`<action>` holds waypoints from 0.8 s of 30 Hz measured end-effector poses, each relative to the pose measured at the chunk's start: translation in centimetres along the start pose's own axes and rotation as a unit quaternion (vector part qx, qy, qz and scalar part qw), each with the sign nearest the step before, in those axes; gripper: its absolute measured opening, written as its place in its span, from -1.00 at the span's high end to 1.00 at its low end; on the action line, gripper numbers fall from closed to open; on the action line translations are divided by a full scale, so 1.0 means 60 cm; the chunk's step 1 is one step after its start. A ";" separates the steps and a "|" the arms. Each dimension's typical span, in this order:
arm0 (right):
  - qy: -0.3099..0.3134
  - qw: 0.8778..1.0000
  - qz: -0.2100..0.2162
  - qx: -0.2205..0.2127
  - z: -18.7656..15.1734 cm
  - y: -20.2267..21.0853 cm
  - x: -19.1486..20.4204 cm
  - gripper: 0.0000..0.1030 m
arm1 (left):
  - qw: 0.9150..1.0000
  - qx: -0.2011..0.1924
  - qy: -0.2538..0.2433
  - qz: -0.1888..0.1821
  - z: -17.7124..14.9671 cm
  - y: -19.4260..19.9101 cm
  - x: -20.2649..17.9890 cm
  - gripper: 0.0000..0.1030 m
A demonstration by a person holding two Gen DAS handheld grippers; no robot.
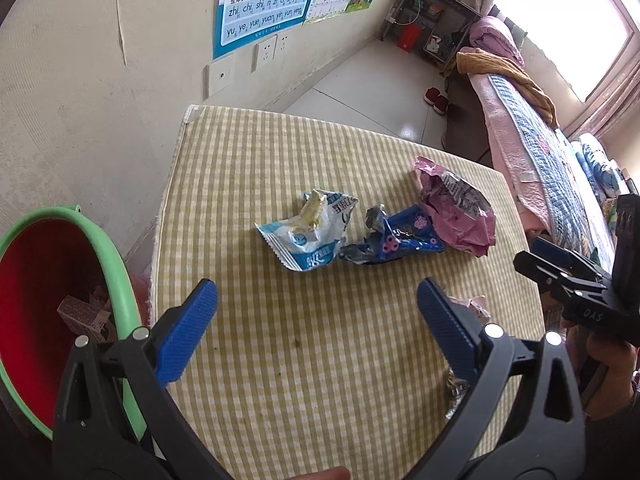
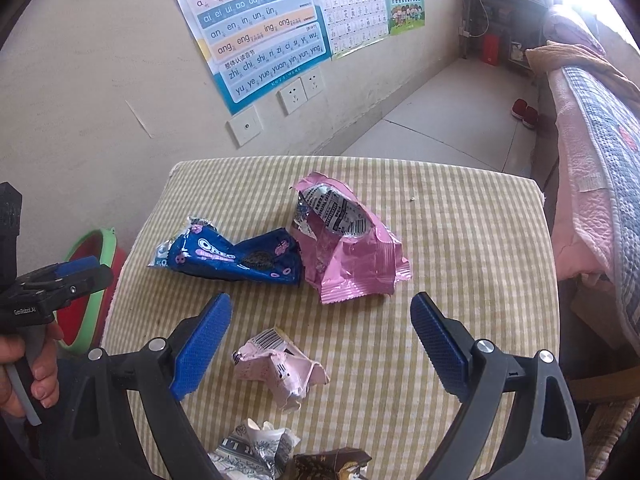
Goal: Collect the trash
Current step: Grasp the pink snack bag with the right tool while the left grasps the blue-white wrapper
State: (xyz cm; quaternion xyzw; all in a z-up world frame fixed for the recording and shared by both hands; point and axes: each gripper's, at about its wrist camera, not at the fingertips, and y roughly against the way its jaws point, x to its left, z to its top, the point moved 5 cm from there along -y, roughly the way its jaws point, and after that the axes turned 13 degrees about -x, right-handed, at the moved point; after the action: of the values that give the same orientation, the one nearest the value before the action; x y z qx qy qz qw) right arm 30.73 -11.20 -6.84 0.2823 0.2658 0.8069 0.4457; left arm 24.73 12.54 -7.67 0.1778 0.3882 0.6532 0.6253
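Both grippers are hanging wide open and empty over the checked table [image 2: 460, 240]. The small pink wrapper [image 2: 280, 372] is lying right between the right gripper [image 2: 320, 344]'s fingers, nearer it than the left gripper [image 1: 316, 320], beside the bucket [image 1: 120, 272].

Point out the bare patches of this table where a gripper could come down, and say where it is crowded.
Free: the far strip of the checked table behind the big pink wrapper, its right side, and the near-left area by the red bin. Crowded: the centre, around the Oreo wrapper, and the near edge with the crumpled pink wrapper.
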 end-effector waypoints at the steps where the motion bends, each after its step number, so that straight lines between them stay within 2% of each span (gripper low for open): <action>1: 0.002 1.000 0.001 0.002 0.003 -0.009 -0.001 -0.71 | 1.000 0.002 0.000 0.001 0.001 -0.009 0.004 -0.89; 14: 0.005 1.000 -0.003 0.024 0.019 -0.118 -0.032 -0.71 | 1.000 0.028 -0.006 0.004 0.012 -0.121 0.028 -0.89; 17: 0.006 1.000 -0.002 0.031 0.018 -0.134 -0.034 -0.68 | 0.999 0.039 -0.011 0.000 0.007 -0.140 0.026 -0.80; 19: 0.008 0.999 -0.004 0.036 0.015 -0.143 -0.035 -0.64 | 0.999 0.047 -0.016 -0.004 0.002 -0.150 0.024 -0.56; 21: 0.015 0.999 -0.008 0.034 0.015 -0.147 -0.034 -0.58 | 0.999 0.043 -0.028 0.000 0.001 -0.154 0.020 -0.51; 24: 0.015 0.999 -0.007 0.031 0.015 -0.149 -0.034 -0.52 | 0.998 0.040 -0.048 0.009 0.001 -0.154 0.015 -0.22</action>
State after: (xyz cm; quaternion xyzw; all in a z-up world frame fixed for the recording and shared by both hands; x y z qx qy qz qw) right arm 37.33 -8.69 -12.76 0.2817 0.2999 0.7992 0.4382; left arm 30.92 12.62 -14.57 0.2371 0.3816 0.6335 0.6299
